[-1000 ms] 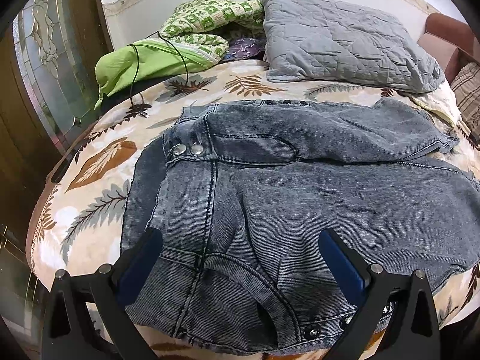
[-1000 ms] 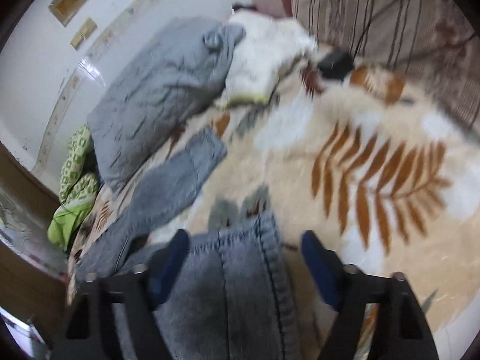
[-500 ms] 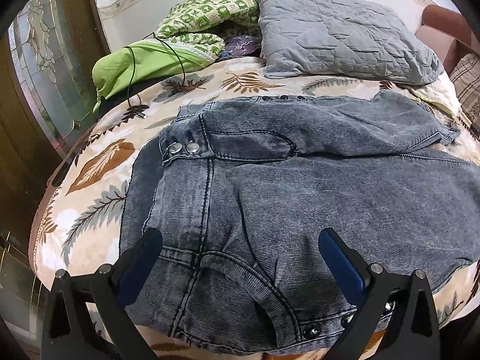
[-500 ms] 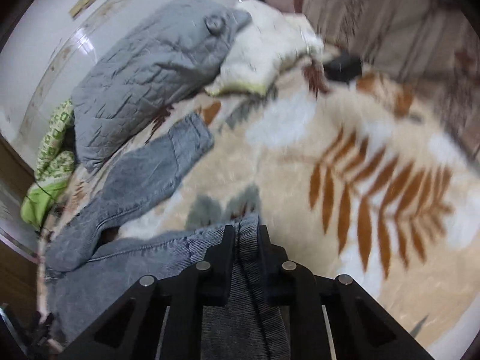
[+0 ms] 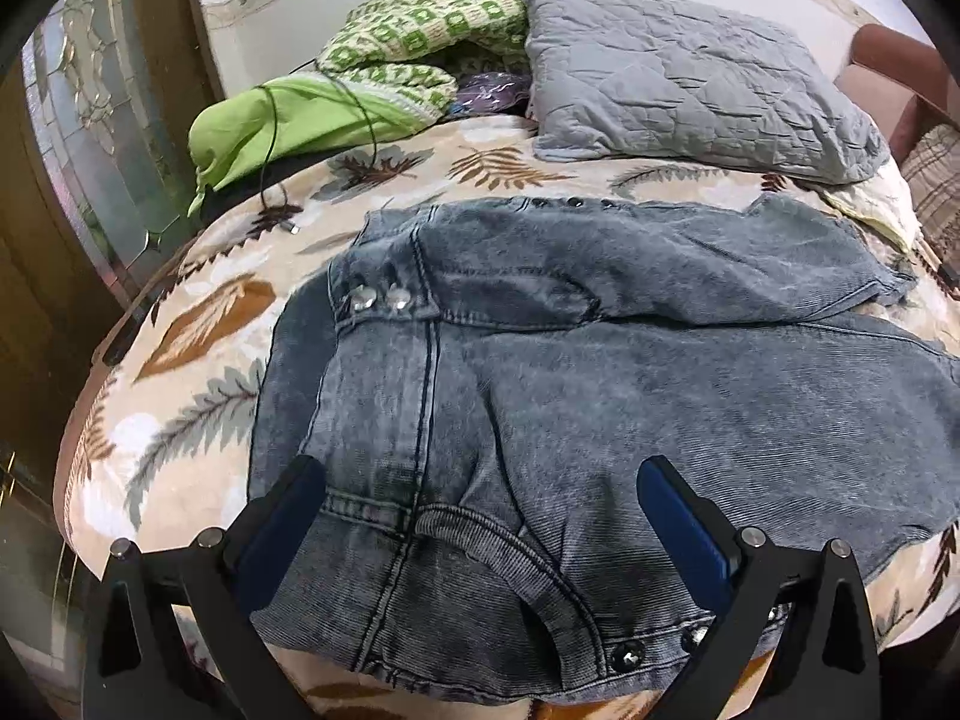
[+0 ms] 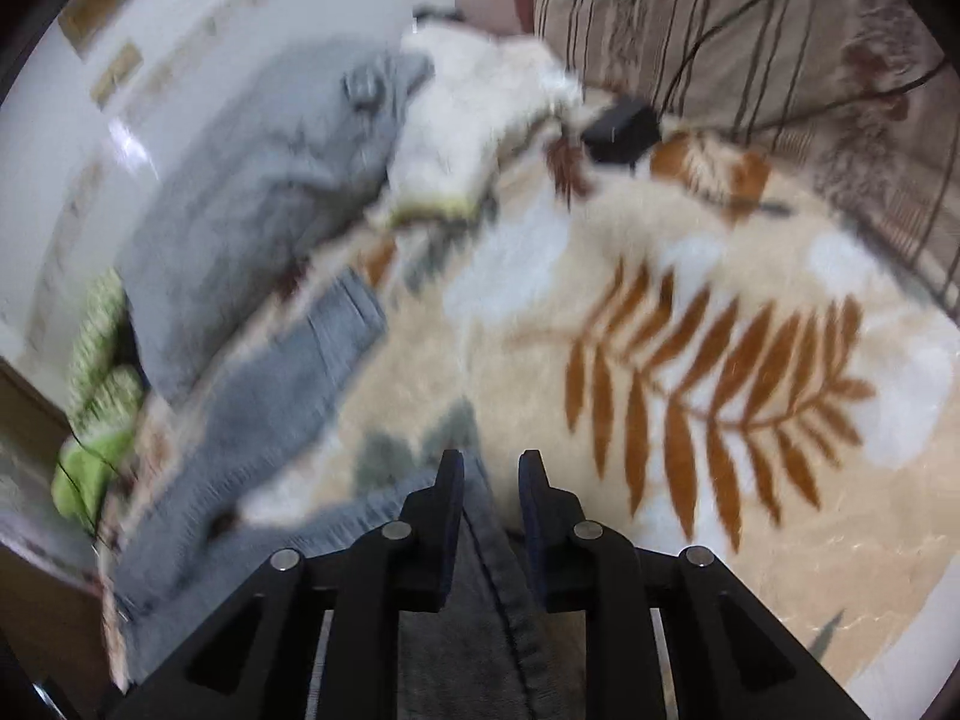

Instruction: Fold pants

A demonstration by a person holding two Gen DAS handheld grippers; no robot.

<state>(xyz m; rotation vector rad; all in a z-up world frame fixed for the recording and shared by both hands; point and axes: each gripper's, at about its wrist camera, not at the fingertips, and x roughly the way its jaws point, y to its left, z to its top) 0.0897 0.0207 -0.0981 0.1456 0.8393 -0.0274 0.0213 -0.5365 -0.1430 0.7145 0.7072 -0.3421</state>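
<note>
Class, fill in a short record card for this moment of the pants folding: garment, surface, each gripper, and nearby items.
garment: grey denim pants, spread out, one leg folded across
surface: leaf-print blanket
left gripper: open, over the waistband end
right gripper: shut on a leg hem
nearby: grey pillow, green knitted cloth

No writing, label, brand mark or number can be read anywhere here. The jeans [image 5: 540, 396] show only plain metal studs, the blanket [image 6: 690, 372] only a leaf pattern, and the green knit [image 5: 414, 30] only woven squares, no letters.
</note>
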